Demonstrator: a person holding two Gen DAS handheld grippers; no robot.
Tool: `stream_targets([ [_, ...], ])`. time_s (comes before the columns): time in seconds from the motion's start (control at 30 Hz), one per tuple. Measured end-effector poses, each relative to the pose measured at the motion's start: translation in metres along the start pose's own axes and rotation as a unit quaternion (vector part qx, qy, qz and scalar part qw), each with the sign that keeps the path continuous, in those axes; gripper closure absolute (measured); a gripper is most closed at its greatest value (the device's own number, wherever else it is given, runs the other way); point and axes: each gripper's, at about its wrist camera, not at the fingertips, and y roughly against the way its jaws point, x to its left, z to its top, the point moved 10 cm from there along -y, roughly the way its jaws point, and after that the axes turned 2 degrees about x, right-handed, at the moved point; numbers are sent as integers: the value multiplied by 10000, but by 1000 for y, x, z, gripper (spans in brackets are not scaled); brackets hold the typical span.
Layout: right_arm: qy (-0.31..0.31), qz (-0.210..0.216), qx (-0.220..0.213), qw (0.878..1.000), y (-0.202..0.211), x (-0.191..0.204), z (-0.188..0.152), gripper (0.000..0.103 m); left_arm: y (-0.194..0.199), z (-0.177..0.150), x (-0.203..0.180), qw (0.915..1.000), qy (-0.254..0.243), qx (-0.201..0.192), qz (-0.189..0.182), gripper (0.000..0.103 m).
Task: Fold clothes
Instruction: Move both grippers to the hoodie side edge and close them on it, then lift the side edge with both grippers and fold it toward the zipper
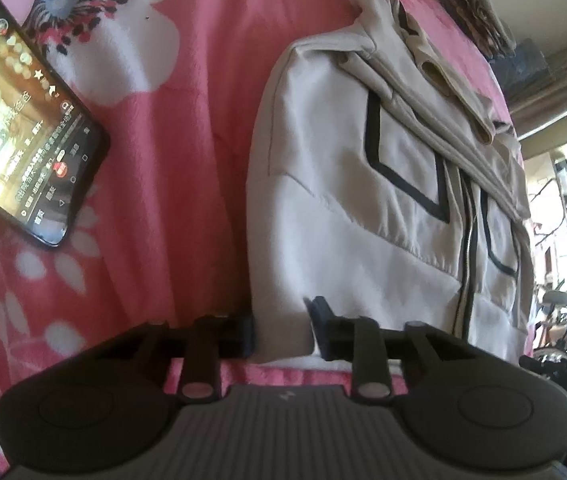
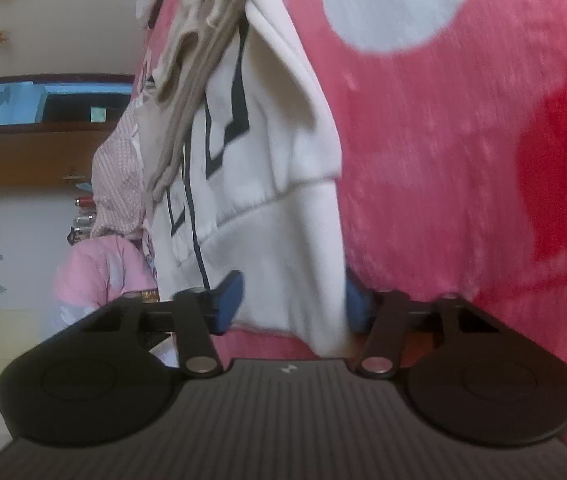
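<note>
Your left gripper (image 1: 281, 330) had its jaws around the near hem corner of the cream jacket (image 1: 363, 200), and they looked pressed onto the fabric, one finger (image 1: 243, 334) on the blanket side, the other on top of the cloth. Your right gripper (image 2: 287, 304) straddled the other near corner of the same jacket (image 2: 267, 184); the left blue pad (image 2: 229, 300) looked to be touching the cloth, but the far pad was mostly hidden behind the hem, so I couldn't tell if that pinch had really closed. The jacket lay flat on the pink floral blanket (image 1: 187, 160), zipper side up, sleeves already folded in across the chest toward the far end. Risks from there: if the right side only had a loose bite, lifting would have dropped that corner and skewed the fold. If either jaw caught blanket pile with the hem, the blanket would have come up too. The stacked sleeves (image 1: 435, 76) looked loose, so a fast flip could have thrown them off. A phone (image 1: 23, 132) lay on the blanket just left of the jacket, and dragged bedding could have shifted it.
</note>
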Motion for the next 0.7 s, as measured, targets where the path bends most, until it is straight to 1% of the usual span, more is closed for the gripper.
stream_targets([
  [0.07,44,-97,-5,9999,-2,-2,-4,72,0,-4,-3,9997,-200,-11,110,78],
  [0.13,95,-161,0,9998,-4,-4,-6,78,0,-6,-6,9991,-368,-25,213,78],
  [0.27,168,-168,30,9997,-6,-5,-8,82,-1,-8,-11,9969,-653,-45,428,78],
  [0.33,230,-207,17,9995,-5,-5,-9,87,0,-9,-13,9956,-764,-65,542,81],
  [0.37,267,-218,4,9994,-5,-4,-9,89,1,-10,-14,9948,-825,-72,587,84],
  [0.47,450,-237,-45,9987,-4,3,-9,92,6,-13,-20,9918,-1056,-106,710,89],
  [0.57,642,-218,-116,9976,0,11,-8,95,13,-13,-26,9922,-1030,-182,677,93],
  [0.7,872,-149,-274,9957,10,26,-3,97,28,-7,-36,9938,-935,-375,474,94],
])
